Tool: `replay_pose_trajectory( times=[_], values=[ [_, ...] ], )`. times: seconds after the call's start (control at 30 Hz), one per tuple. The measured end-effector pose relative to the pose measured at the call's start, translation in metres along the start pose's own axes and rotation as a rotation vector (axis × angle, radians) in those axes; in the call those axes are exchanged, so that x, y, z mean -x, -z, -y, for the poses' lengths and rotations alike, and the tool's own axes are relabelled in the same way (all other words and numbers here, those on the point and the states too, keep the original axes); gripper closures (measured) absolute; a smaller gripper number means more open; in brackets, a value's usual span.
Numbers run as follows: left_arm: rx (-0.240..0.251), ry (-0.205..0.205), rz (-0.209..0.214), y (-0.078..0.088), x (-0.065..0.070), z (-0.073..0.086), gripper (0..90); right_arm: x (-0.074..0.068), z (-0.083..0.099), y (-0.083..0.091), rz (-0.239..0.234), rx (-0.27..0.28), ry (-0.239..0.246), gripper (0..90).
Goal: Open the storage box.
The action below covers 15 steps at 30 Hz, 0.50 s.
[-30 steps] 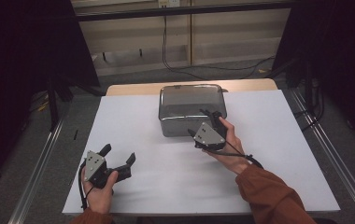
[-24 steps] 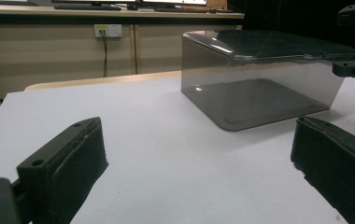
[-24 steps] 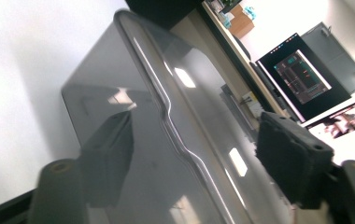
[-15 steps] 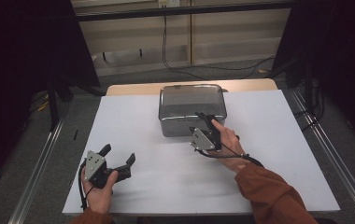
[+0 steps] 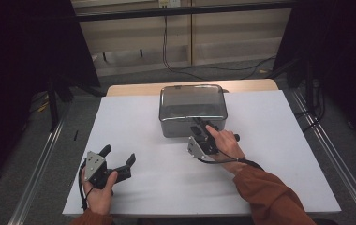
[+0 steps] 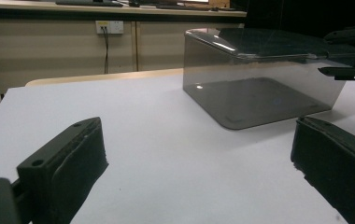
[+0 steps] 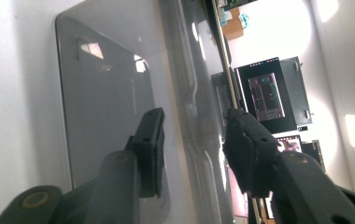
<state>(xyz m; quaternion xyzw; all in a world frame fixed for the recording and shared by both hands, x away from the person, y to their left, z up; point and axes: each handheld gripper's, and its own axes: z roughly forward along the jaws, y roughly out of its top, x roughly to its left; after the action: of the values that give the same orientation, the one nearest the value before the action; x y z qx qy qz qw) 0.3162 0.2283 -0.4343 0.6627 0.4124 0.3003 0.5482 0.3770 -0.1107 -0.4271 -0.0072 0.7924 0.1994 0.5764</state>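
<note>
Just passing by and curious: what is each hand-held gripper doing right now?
Left hand-held gripper: open, holding nothing.
Right hand-held gripper: jaws just closing around the grey box wall; grip not clear.

A smoky clear box [image 5: 193, 108] sits upper centre on the white bench [image 5: 134, 122]. The right gripper [image 5: 204, 133] meets the box's near wall at frame centre, its jaws having just been closing. The left gripper [image 5: 118, 157], lower left, hovers with fingers [image 5: 130, 159] spread apart.
</note>
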Motion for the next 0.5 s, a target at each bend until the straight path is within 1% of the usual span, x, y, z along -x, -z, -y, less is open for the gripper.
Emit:
replay_pose_trajectory(
  times=[0.07,0.1,0.17,0.23,0.27,0.33,0.37,0.43,0.47,0.5],
  values=[
    [0.002,0.001,0.0,0.0003,0.0002,-0.0001,3.1,-0.0018,-0.0007,-0.001,0.012,-0.007,0.023,63.1],
    [0.002,0.001,0.0,0.0003,0.0002,-0.0001,3.1,-0.0018,-0.0007,-0.001,0.012,-0.007,0.023,63.1],
    [0.001,-0.001,0.003,0.0002,0.0002,-0.0001,3.0,-0.0023,-0.0016,-0.0019,0.015,0.001,0.037,66.7],
    [-0.001,0.009,0.01,0.0003,0.0002,-0.0002,3.0,-0.004,-0.0015,-0.0025,0.019,-0.005,0.049,69.1],
    [0.001,0.014,0.011,0.0,0.0003,-0.0002,3.1,-0.0044,-0.0013,-0.0029,0.029,-0.004,0.062,70.6],
    [-0.001,0.004,0.01,-0.0002,0.0001,-0.0006,3.1,-0.0043,-0.0011,-0.0034,0.039,-0.007,0.067,73.8],
    [0.0,0.006,0.011,-0.0003,0.0001,-0.0008,3.1,-0.0038,-0.001,-0.0035,0.044,-0.007,0.067,75.2],
    [-0.004,0.002,0.012,-0.0003,0.0002,-0.0011,3.1,-0.0037,-0.0007,-0.0034,0.044,-0.005,0.063,76.2],
    [-0.007,0.003,0.014,-0.0003,0.0001,-0.0011,3.1,-0.0036,-0.0009,-0.0034,0.047,-0.004,0.074,76.6],
    [-0.007,0.003,0.014,-0.0003,0.0001,-0.0011,3.1,-0.0036,-0.0009,-0.0034,0.047,-0.004,0.074,76.6]
  ],
)
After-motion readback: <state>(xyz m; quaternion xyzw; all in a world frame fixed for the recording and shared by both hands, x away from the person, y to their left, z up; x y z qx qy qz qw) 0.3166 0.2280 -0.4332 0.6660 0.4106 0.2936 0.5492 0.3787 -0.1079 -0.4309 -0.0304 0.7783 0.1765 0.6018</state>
